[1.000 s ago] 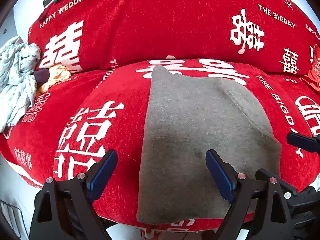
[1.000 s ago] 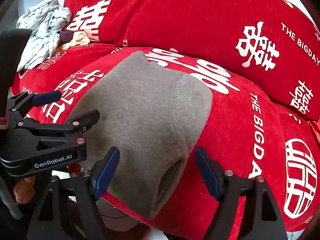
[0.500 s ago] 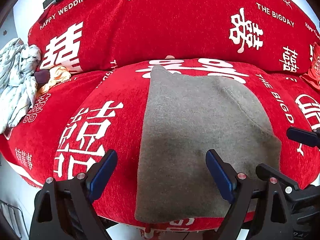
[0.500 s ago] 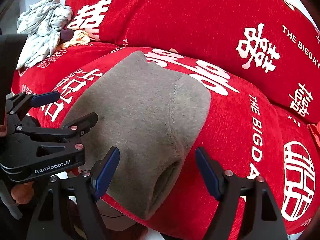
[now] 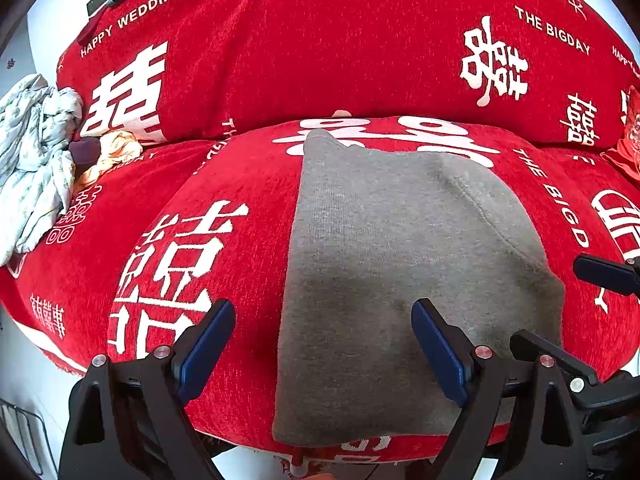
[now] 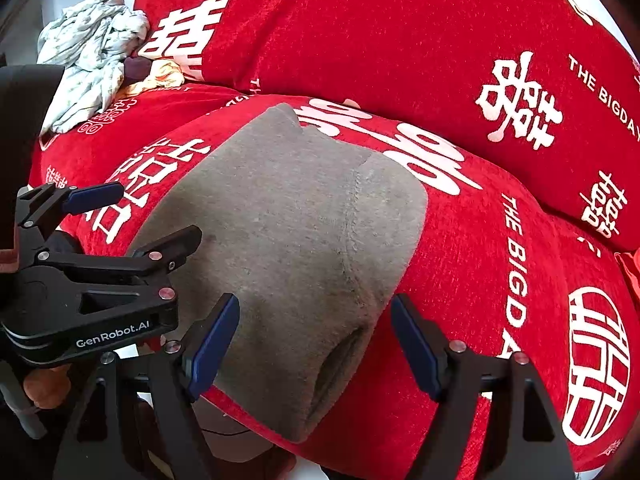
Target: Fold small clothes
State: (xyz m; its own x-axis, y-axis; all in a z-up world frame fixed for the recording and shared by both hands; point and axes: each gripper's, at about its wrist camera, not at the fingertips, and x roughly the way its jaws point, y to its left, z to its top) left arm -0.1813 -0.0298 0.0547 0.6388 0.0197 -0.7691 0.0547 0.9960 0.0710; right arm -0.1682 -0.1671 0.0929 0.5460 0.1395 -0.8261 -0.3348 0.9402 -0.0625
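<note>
A grey knitted garment [image 5: 400,260] lies flat on a red cushion [image 5: 200,200], its near edge hanging at the cushion's front. It also shows in the right wrist view [image 6: 288,240], with a sleeve or leg opening at its near right corner. My left gripper [image 5: 324,344] is open and empty, just above the garment's near left edge. My right gripper [image 6: 316,340] is open and empty above the near right corner. The left gripper's body shows in the right wrist view [image 6: 92,280].
A red back cushion [image 5: 320,60] with white lettering stands behind. A crumpled pale cloth [image 5: 32,152] and a small orange cloth [image 5: 112,148] lie at the far left. A red item [image 5: 628,140] sits at the right edge.
Both grippers have barely shifted; the garment sits slightly lower and closer in the views. Both stay open and empty.
</note>
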